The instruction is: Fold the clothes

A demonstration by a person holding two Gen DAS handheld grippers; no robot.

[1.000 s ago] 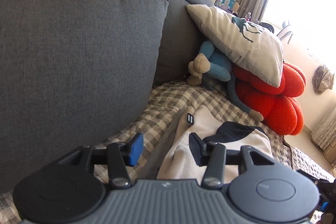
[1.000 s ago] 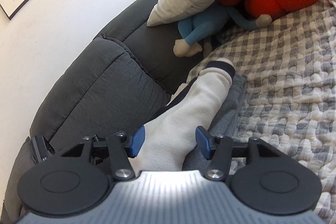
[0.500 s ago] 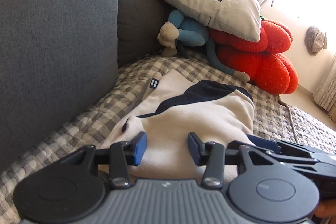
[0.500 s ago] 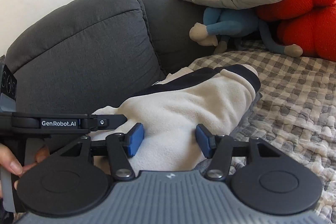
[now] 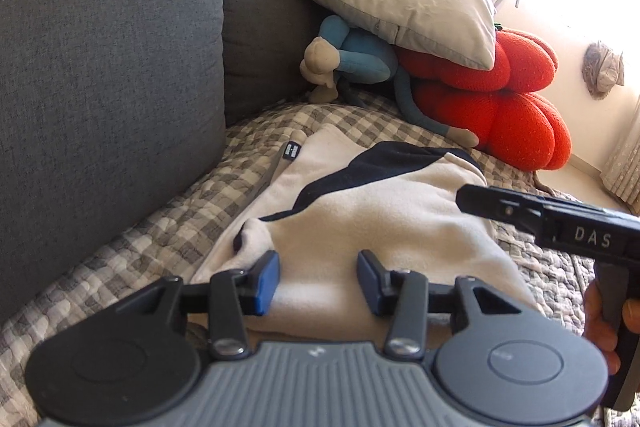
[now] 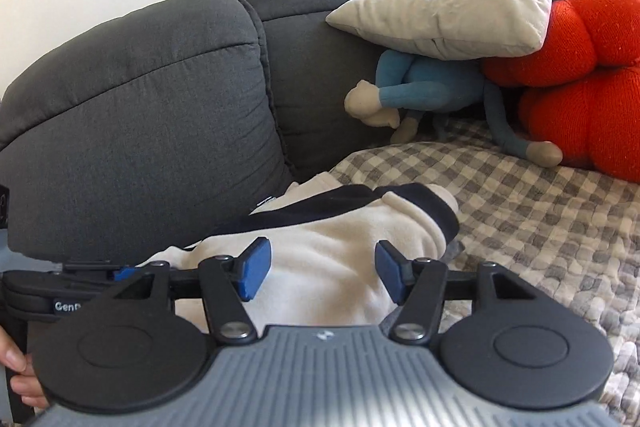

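Note:
A cream fleece garment (image 5: pixel 380 211) with dark navy trim lies bunched on the checked sofa cover, a grey strip with a small label (image 5: pixel 292 150) beside it. My left gripper (image 5: pixel 318 277) hovers low over its near end, blue pads apart and pressing nothing. The same garment (image 6: pixel 340 239) fills the space ahead of my right gripper (image 6: pixel 323 273), whose jaws are opening; the fleece shows between the pads but they do not pinch it. A hand (image 5: pixel 600 315) holds the right tool's handle at the right edge of the left wrist view.
The grey sofa back (image 5: pixel 112 67) rises close on the left. A checked quilt (image 6: pixel 540 227) covers the seat. At the far end are a printed pillow (image 5: pixel 400 7), a blue plush monkey (image 5: pixel 360 59) and a red pumpkin cushion (image 5: pixel 500 99).
Both grippers rolled towards level and closed in over the garment, which now lies flatter on the quilt. The right tool has come into the left wrist view at the right.

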